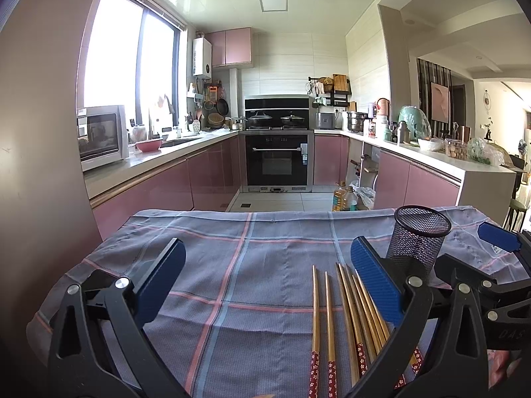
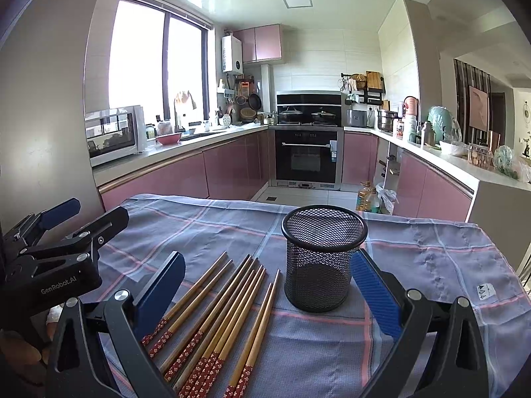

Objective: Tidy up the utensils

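Note:
Several wooden chopsticks point(image 2: 225, 311) with red flowered ends lie side by side on the checked cloth; they also show in the left wrist view point(image 1: 348, 318). A black mesh cup point(image 2: 323, 258) stands upright and empty to their right, also in the left wrist view point(image 1: 418, 238). My right gripper point(image 2: 265, 285) is open above the near ends of the chopsticks, with the cup just inside its right finger. My left gripper point(image 1: 265, 272) is open and empty over bare cloth, the chopsticks near its right finger. The left gripper shows at the left edge of the right wrist view point(image 2: 66, 232).
The blue-grey checked cloth point(image 2: 431, 265) covers a small table whose far edge drops to the kitchen floor. Pink cabinets, an oven point(image 2: 307, 152) and counters stand beyond. Oil bottles point(image 2: 366, 197) sit on the floor behind the table.

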`<state>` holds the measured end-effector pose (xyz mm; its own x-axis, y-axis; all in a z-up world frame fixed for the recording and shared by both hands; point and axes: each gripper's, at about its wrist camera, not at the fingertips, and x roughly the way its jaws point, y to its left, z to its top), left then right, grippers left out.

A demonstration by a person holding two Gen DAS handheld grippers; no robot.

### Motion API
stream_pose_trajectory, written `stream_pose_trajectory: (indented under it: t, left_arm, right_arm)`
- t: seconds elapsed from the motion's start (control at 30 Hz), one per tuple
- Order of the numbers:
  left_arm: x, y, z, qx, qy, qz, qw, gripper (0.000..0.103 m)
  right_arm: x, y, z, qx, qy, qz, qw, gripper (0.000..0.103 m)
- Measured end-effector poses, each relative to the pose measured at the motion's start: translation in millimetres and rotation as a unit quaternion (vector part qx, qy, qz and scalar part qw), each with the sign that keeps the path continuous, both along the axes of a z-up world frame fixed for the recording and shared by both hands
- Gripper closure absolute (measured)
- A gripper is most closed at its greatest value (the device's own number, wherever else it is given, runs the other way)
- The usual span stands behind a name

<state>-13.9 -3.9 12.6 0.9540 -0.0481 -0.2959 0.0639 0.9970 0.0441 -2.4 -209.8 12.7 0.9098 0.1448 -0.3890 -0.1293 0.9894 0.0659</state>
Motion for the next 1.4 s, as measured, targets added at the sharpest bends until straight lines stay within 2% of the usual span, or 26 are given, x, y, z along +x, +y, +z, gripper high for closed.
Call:
stream_pose_trajectory:
  t: [1.4]
  left_arm:
    - [-0.6, -2.1, 0.6, -0.007, -0.006, -0.005, 0.9999, 0.005]
  right_arm:
    - [3.1, 2.5, 1.1, -0.001, -0.005, 0.002, 1.000, 0.006]
